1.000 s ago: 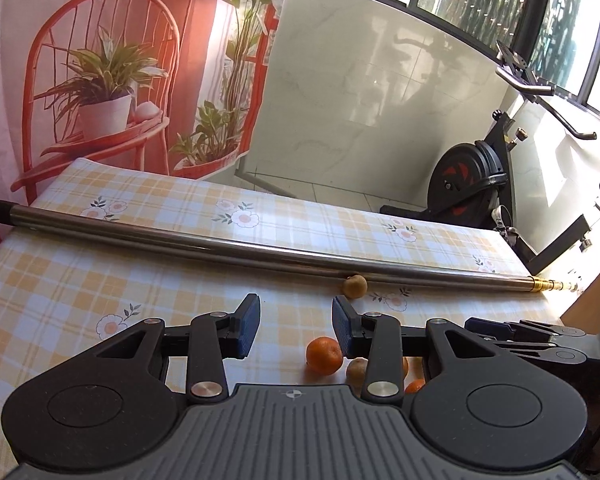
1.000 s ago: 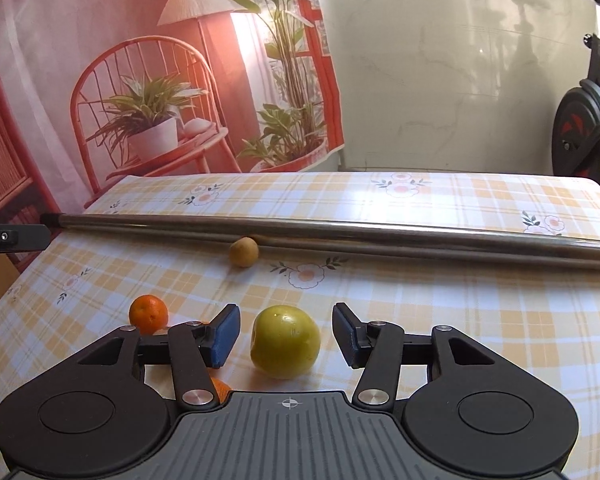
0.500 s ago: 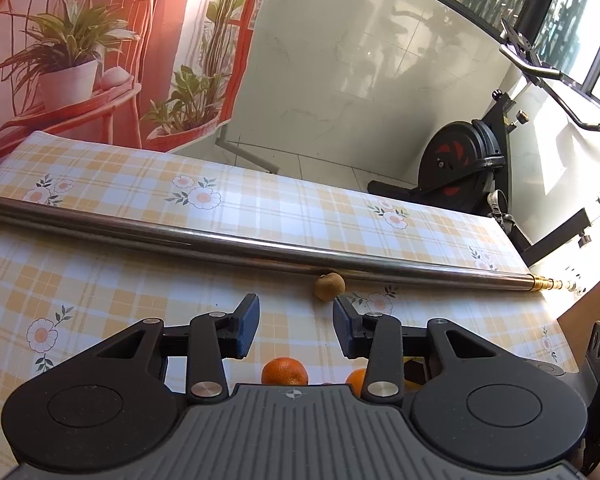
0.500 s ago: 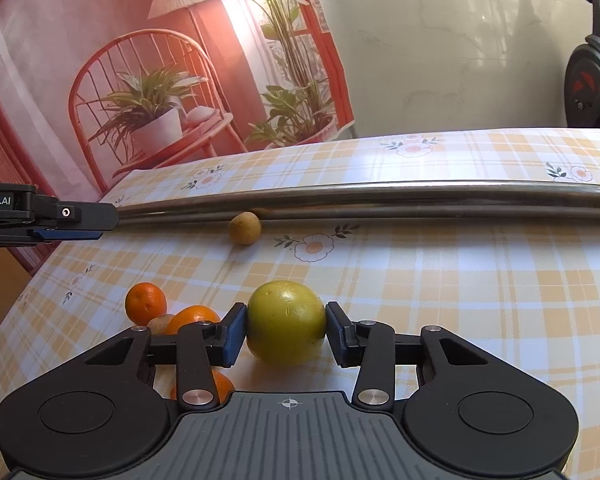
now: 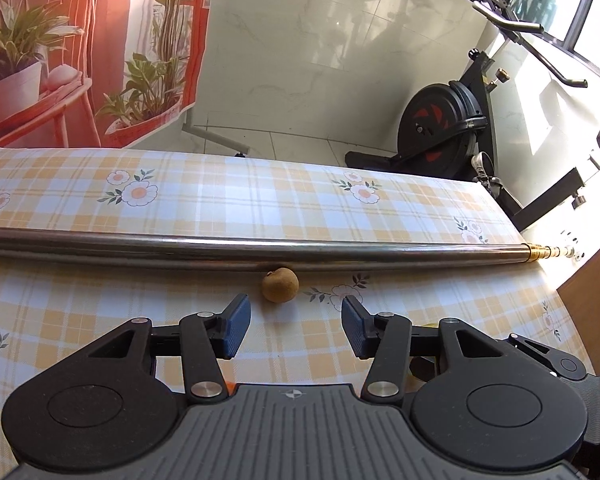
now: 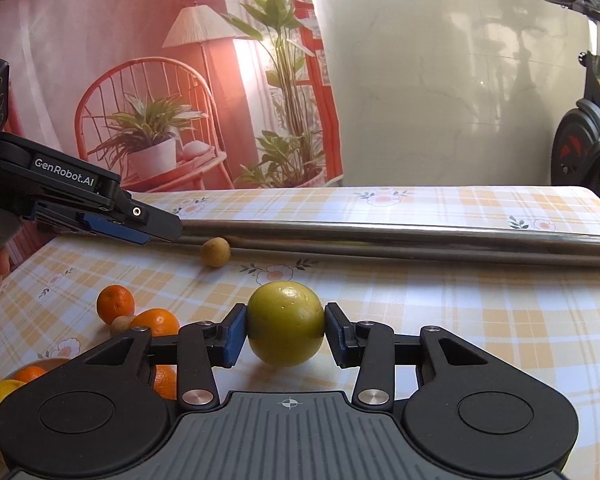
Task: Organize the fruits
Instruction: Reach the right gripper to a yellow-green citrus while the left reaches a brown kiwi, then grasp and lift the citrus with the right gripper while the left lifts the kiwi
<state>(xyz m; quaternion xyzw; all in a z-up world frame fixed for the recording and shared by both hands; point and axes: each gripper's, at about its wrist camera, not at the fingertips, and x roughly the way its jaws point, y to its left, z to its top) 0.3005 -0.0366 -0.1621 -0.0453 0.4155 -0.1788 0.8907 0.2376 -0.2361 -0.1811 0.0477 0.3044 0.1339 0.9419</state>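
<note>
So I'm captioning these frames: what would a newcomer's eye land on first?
The yellow-green fruit clamped in the right gripper, low and centre. Then the long steel pole lying across the checked tablecloth, a small brown fruit against it, just ahead of the open left gripper.

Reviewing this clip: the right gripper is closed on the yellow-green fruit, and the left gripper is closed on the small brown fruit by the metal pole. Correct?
Not quite. The left gripper is open, and the small brown fruit lies free beyond its fingertips, against the metal pole, as the left wrist view shows. The right gripper is indeed closed on the yellow-green fruit.
</note>
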